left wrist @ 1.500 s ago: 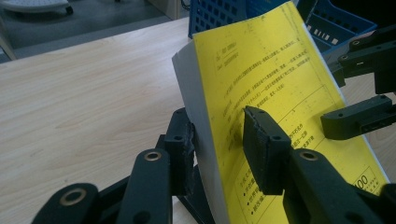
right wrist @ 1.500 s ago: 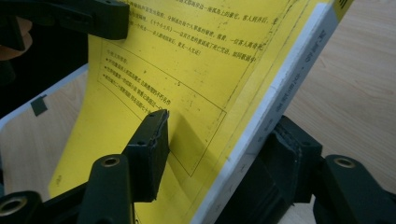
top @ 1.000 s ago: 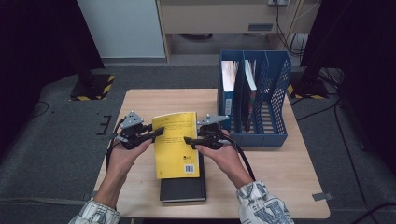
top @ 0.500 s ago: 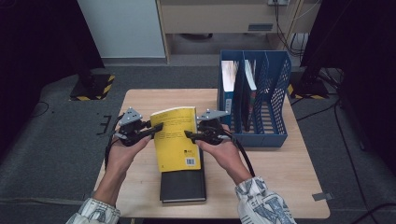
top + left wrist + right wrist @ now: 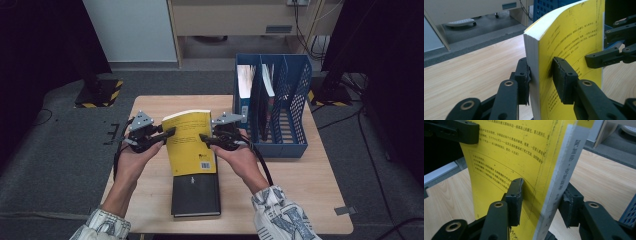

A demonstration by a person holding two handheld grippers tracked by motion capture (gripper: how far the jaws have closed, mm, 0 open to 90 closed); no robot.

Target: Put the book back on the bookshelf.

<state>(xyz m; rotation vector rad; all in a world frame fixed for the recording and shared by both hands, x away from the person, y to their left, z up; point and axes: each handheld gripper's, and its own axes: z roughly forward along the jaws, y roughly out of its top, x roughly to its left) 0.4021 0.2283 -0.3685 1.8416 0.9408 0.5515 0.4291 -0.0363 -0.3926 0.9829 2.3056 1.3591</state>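
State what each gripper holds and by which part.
Both hold the yellow book: the left gripper clamps its page-edge side, the right gripper its spine side, partway up.

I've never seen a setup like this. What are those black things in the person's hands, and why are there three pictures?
There is no machine here: a person holds hand-held tongs, the left tongs and the right tongs. One picture looks down from above the wooden table. The other two come from small cameras riding on each pair of tongs, looking along their black jaws. Both tongs clamp a yellow book from opposite edges, tilted up; the right jaws have just been closing on its spine side. Below it a black book lies flat. A blue file rack holding books stands to the right.
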